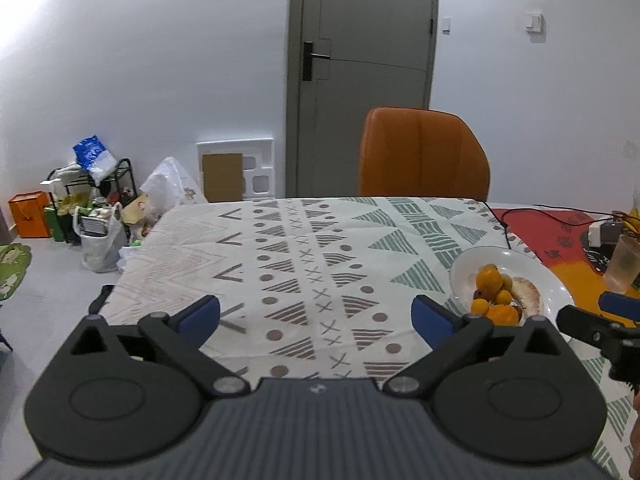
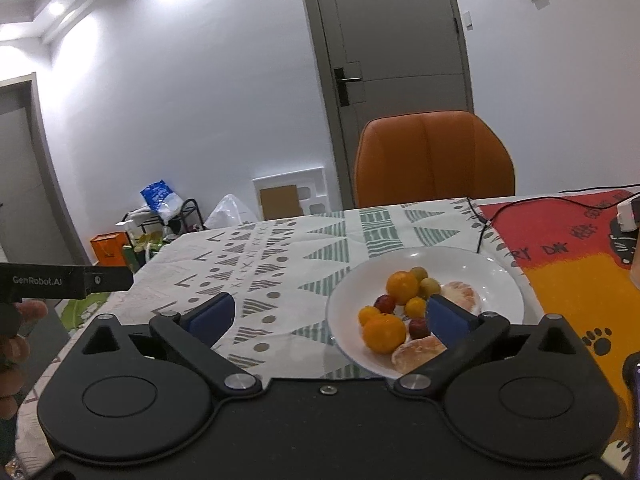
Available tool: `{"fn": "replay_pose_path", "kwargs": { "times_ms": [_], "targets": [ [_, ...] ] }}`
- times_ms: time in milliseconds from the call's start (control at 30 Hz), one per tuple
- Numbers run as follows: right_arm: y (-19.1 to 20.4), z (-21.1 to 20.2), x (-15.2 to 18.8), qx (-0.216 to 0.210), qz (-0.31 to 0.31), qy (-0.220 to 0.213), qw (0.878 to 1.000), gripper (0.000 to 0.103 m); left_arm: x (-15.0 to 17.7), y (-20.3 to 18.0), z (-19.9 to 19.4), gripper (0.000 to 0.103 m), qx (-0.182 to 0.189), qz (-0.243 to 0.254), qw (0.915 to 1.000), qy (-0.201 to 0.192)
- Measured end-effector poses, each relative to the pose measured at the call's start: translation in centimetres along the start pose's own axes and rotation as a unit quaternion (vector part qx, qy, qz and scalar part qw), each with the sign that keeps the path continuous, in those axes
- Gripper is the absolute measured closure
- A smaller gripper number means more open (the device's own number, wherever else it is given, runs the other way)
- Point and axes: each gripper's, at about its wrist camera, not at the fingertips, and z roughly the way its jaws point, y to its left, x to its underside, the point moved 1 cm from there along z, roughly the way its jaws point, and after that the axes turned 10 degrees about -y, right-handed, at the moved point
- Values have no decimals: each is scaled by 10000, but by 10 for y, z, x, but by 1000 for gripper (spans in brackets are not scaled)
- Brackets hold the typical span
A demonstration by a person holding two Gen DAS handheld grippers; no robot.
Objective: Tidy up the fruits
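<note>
Left wrist view: white walls and a grey door [image 1: 362, 76] back an orange chair [image 1: 424, 152]; floor clutter fills the left corner. Over the patterned tablecloth [image 1: 288, 256] my left gripper [image 1: 316, 314] is spread wide, nothing between its blue pads. At right, a white plate [image 1: 560, 292] carries the fruits [image 1: 494, 292].

Right wrist view: same door and chair. My right gripper [image 2: 330, 314] gapes equally wide, empty, its right pad in front of the plate [image 2: 500, 276] of oranges, small fruits and peeled segments [image 2: 400, 312]. "GenRobot.AI" reads on the left gripper's side [image 2: 64, 280]. Lettering on the red-orange mat [image 2: 560, 248] is unclear.
</note>
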Motion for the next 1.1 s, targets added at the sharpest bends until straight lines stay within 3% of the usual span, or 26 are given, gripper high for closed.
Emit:
{"fn": "replay_pose_path", "kwargs": {
  "times_ms": [533,1100],
  "targets": [
    [17,-27,6,-95,-23,86,9999,0,12,35,-40,0,-154,-199,9997,17],
    [15,-56,19,-100,15,171,9998,0,45,20,-73,0,74,54,9999,49]
  ]
}}
